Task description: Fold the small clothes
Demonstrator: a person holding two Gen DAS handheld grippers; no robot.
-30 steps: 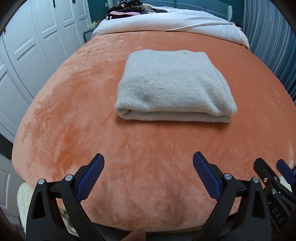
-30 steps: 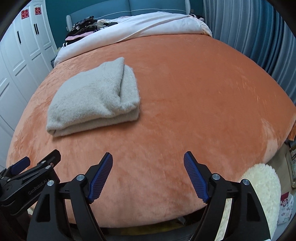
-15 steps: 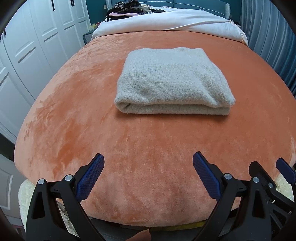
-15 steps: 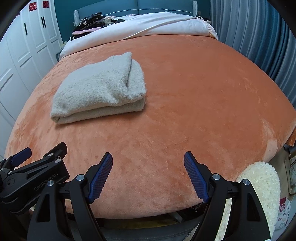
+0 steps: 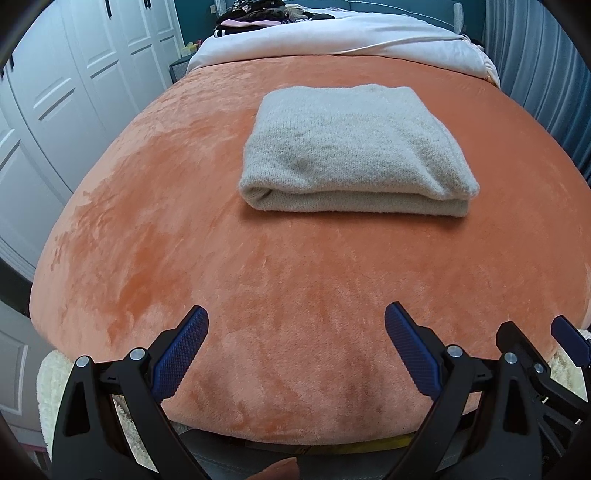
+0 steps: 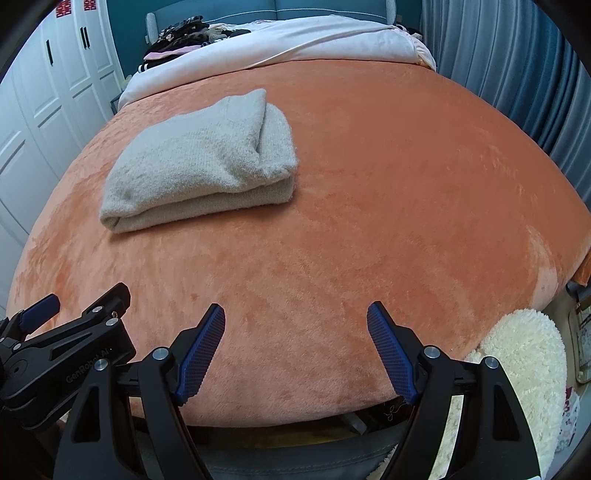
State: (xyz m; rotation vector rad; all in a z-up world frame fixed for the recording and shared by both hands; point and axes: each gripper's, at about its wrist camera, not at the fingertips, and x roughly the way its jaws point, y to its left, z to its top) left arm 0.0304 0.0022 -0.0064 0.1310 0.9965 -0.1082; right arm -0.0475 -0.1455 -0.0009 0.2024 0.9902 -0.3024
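A beige knitted garment (image 5: 354,147) lies folded into a thick rectangle on the orange blanket (image 5: 184,229). It also shows in the right wrist view (image 6: 199,162), left of centre. My left gripper (image 5: 295,325) is open and empty, near the foot edge of the bed, well short of the garment. My right gripper (image 6: 295,321) is open and empty too, beside the left one, which shows at the lower left of its view (image 6: 66,332).
A white duvet (image 5: 332,40) and a pile of dark clothes (image 5: 255,14) lie at the far end of the bed. White wardrobe doors (image 5: 55,92) stand on the left, blue curtains (image 6: 517,74) on the right. A cream fluffy rug (image 6: 524,362) lies below the bed's foot.
Both grippers have pulled back and lowered toward the foot of the bed, so the folded garment looks farther off. The garment has not moved. Both grippers stay open.
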